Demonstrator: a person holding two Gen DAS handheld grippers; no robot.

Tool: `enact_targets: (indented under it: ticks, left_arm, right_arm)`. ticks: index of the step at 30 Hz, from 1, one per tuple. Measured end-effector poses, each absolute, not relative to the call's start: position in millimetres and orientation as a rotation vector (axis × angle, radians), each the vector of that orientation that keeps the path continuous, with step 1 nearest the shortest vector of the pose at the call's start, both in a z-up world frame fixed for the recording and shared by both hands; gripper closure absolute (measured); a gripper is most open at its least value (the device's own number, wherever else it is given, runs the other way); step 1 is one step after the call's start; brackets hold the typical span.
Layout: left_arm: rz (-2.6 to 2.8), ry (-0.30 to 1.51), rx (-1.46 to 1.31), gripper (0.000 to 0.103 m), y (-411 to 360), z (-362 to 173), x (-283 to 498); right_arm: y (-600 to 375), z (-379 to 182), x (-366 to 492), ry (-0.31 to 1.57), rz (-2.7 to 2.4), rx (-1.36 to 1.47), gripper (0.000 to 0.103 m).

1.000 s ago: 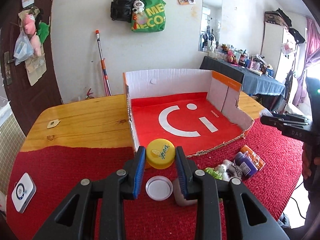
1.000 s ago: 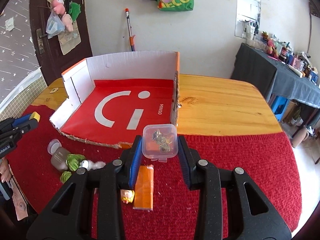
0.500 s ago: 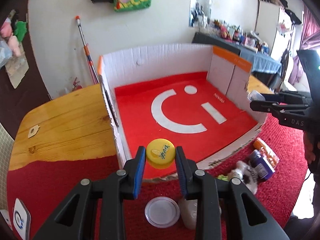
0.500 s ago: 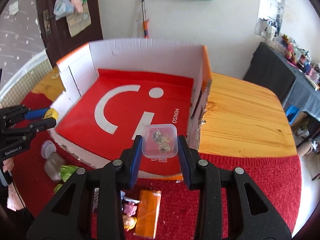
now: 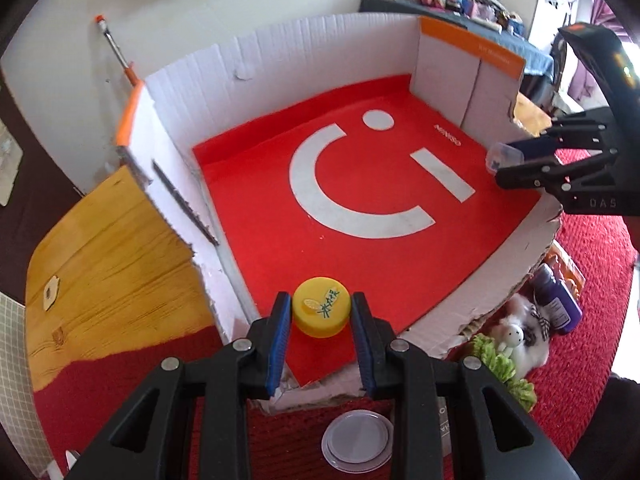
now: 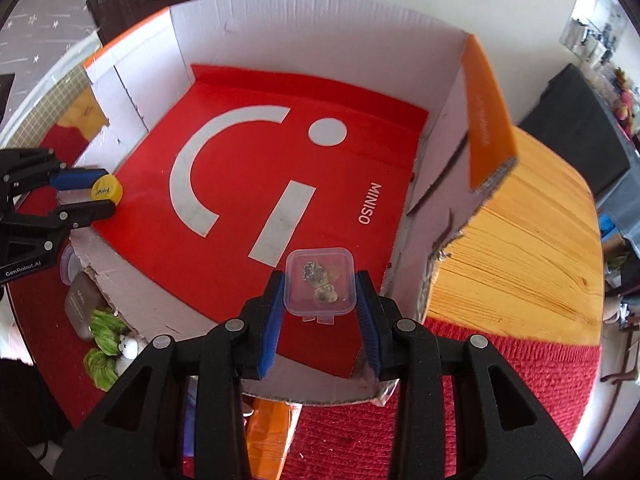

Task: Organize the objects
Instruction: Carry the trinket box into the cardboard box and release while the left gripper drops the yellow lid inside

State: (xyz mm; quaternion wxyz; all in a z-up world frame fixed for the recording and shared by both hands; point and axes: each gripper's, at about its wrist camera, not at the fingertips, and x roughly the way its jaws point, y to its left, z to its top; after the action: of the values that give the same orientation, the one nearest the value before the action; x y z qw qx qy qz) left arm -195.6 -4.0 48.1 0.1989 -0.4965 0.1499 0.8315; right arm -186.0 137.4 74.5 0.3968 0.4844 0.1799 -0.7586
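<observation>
light: bright daylight | focus: sharp centre, slight blur | edges: fisheye bending, dark corners

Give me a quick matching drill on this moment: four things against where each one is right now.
Things:
1. yellow cap
2. clear lidded container
3. round clear lid
4. green-and-white plush toy

Places:
A. flat on the red cloth, below the left gripper
B. between the right gripper's pads
C. outside the cardboard box's torn front edge
D. between the left gripper's pads

Pairs: 1-D, 2-B, 3-A, 4-C
</observation>
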Motion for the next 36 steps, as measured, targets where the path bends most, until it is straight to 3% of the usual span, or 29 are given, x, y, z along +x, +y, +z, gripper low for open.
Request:
enact_targets:
  ticks: [11, 36]
  left_arm:
    - [2.156, 0.585, -1.493, 0.071, 6.5, 43.8, -207.2]
    - [2.063, 0.648, -1.526, 0.069, 4.1, 57.2, -207.6]
  right_arm:
    - [122.0, 64.2, -189.4, 0.685, -1.696, 1.319, 0.07]
    - [132.4, 61.7, -177.1, 0.806, -1.633, 1.317, 0.069]
